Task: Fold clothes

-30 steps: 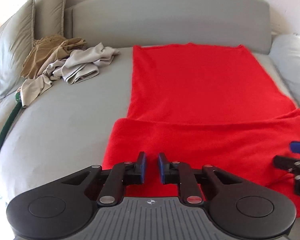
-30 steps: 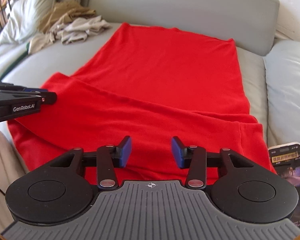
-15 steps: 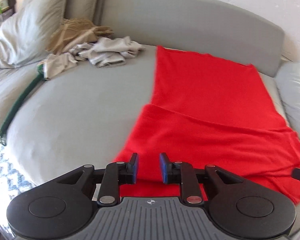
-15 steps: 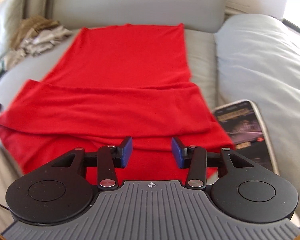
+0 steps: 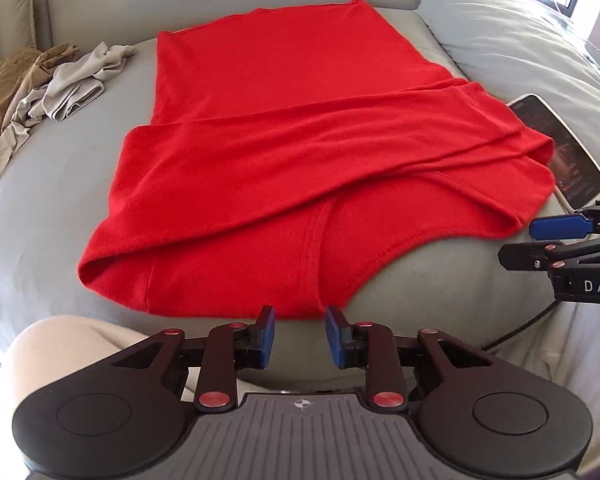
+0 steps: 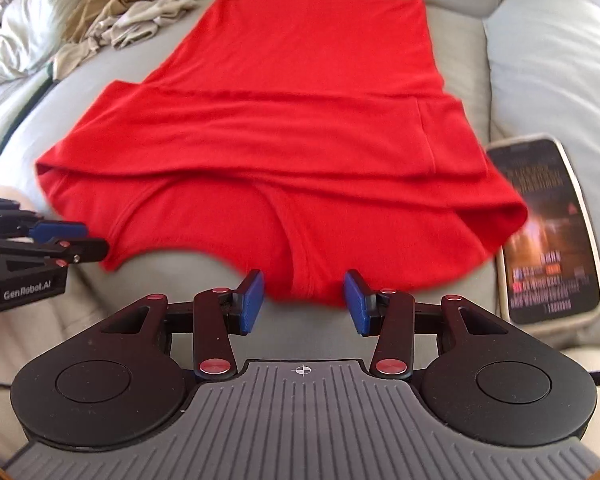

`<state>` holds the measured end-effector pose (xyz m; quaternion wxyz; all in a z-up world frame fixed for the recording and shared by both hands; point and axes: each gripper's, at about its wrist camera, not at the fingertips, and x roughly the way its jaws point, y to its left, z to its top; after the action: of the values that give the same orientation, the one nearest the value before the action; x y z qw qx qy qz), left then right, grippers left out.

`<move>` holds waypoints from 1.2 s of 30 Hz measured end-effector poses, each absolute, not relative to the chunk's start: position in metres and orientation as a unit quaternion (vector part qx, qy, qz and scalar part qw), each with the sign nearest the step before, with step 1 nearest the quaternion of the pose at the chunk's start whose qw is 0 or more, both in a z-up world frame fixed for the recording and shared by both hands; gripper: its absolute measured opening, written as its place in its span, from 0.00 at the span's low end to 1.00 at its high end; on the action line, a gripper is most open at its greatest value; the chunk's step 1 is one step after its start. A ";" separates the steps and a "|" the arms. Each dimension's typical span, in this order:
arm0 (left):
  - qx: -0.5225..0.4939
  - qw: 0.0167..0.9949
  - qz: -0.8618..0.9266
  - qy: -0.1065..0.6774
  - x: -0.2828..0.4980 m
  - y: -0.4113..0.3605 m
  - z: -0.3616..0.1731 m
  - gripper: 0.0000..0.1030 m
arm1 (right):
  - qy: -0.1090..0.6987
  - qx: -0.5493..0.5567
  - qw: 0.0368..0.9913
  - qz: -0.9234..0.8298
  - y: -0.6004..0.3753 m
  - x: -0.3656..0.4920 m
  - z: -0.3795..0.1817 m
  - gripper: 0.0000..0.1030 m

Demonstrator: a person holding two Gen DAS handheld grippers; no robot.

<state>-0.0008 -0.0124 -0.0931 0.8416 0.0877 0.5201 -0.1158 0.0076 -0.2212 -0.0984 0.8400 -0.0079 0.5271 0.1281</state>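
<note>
Red knit T-shirt [image 5: 300, 152] lies flat on the grey cushioned sofa seat [image 5: 60, 160], its near part already doubled over, with the neckline nearest us. We hold both the left gripper [image 5: 300, 334] and right gripper [image 6: 304, 300] released, empty, just short of the near hem. A smartphone [image 6: 548, 224] touches the shirt's right edge; we should pinch both near corners evenly, avoiding it.

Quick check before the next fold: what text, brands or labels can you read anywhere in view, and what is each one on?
"GenRobot.AI": white print on the side of the left gripper, seen from the right wrist camera.
"DAS", cut off by the frame edge: on the body of the right gripper, seen from the left wrist camera.
Phone screen: lines of text, too blurred to read.
Red shirt: no print visible.
</note>
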 end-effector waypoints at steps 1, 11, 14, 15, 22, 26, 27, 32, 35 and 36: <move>0.081 0.845 -0.121 0.514 -0.007 -0.009 -0.089 0.35 | 0.537 0.000 0.833 0.133 -0.226 0.002 -0.096 0.48; 0.030 0.883 -0.071 0.463 0.014 0.000 -0.084 0.29 | 0.482 0.082 0.859 0.149 -0.253 0.004 -0.074 0.02; 0.039 0.869 -0.081 0.486 0.021 -0.009 -0.101 0.28 | 0.496 0.081 0.855 0.129 -0.244 0.022 -0.092 0.02; 0.039 0.864 -0.082 0.496 0.019 -0.010 -0.108 0.28 | 0.505 0.075 0.852 0.117 -0.240 0.027 -0.100 0.03; 0.021 0.834 -0.101 0.543 0.008 -0.007 -0.109 0.24 | 0.529 0.128 0.832 0.109 -0.246 0.007 -0.112 0.06; 0.013 0.832 -0.130 0.540 -0.016 -0.004 -0.097 0.29 | 0.562 0.169 0.798 0.134 -0.251 -0.018 -0.106 0.10; 0.017 0.838 -0.127 0.531 -0.021 -0.001 -0.090 0.31 | 0.550 0.163 0.807 0.137 -0.252 -0.026 -0.098 0.21; -0.026 0.865 -0.117 0.488 -0.021 0.024 -0.051 0.32 | 0.461 0.164 0.861 0.137 -0.271 -0.044 -0.037 0.47; -0.044 0.885 -0.107 0.450 -0.007 0.037 -0.021 0.32 | 0.409 0.171 0.886 0.137 -0.283 -0.037 0.004 0.49; -0.052 0.892 -0.105 0.437 0.000 0.042 -0.009 0.32 | 0.392 0.173 0.893 0.139 -0.287 -0.034 0.018 0.51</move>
<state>-0.0003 0.0422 -0.0094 0.8920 -0.0515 0.4368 -0.1049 -0.0335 -0.2867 0.0184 0.8927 0.1731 0.3922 0.1387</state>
